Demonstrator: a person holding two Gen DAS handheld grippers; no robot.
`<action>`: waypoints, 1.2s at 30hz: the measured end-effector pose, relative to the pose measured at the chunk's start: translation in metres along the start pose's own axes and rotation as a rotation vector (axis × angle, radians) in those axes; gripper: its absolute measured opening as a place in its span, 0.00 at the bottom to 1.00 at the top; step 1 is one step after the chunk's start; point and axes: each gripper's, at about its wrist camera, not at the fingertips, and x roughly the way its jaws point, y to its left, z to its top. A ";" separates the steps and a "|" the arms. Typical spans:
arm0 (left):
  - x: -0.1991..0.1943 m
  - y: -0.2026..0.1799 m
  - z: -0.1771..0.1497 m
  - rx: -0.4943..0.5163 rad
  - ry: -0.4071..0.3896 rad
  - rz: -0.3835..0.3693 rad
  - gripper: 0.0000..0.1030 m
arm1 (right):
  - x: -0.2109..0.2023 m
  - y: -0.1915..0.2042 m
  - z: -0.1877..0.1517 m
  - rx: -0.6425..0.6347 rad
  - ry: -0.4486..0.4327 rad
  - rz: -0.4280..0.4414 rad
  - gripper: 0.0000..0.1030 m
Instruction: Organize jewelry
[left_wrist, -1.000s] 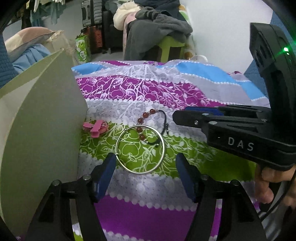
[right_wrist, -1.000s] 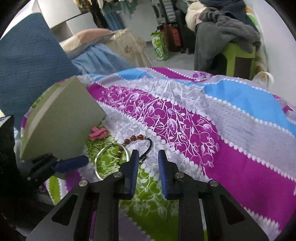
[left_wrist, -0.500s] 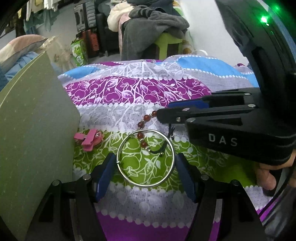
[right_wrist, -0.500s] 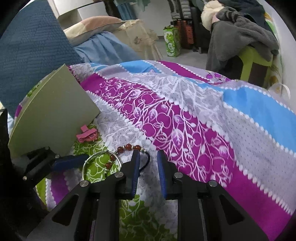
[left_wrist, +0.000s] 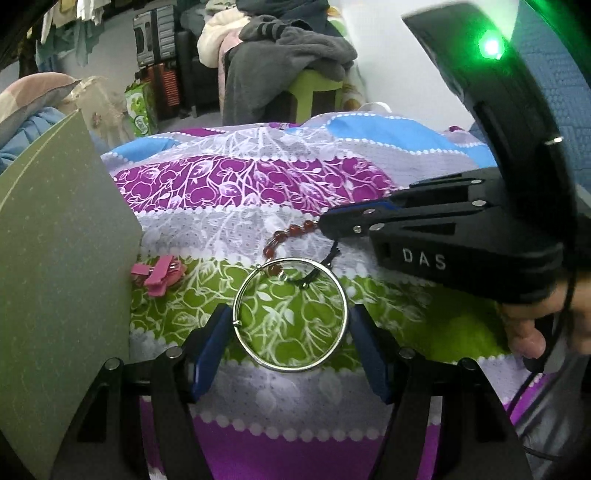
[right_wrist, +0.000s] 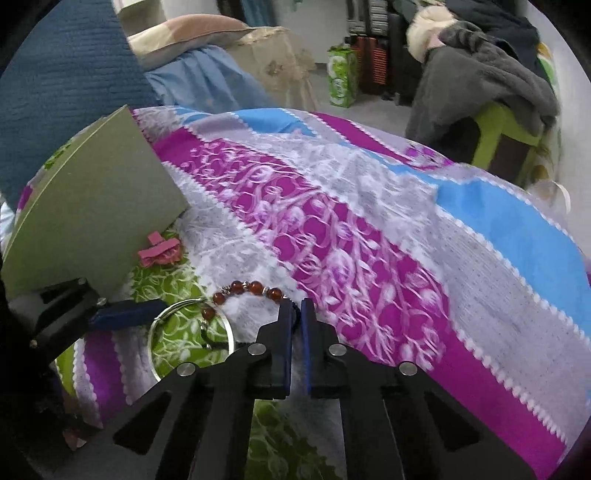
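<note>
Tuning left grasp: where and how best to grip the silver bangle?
Grip the silver bangle across its widest span, left gripper coming down from the near side. It lies flat on the bedspread, jaws already flanking it; the far rim overlaps the bead bracelet.

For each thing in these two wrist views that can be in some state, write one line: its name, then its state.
Silver bangle: flat on the bedspread, between the open fingers.
Beaded bracelet: on the bedspread, cord end pinched, overlapping the bangle's rim.
Pink hair clip: lying loose beside the green box.
Green box: resting on the bedspread.
Left gripper: open, straddling the bangle.
Right gripper: just closed, shut on the bracelet's cord.
</note>
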 end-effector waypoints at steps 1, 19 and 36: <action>-0.002 -0.001 -0.002 0.000 0.003 -0.007 0.64 | -0.002 -0.003 -0.003 0.017 0.002 -0.009 0.02; -0.060 -0.002 -0.017 -0.023 -0.036 -0.055 0.64 | -0.056 0.014 -0.080 0.217 0.062 -0.080 0.02; -0.099 0.012 -0.017 -0.062 -0.099 -0.086 0.64 | -0.079 0.043 -0.108 0.370 -0.005 -0.124 0.27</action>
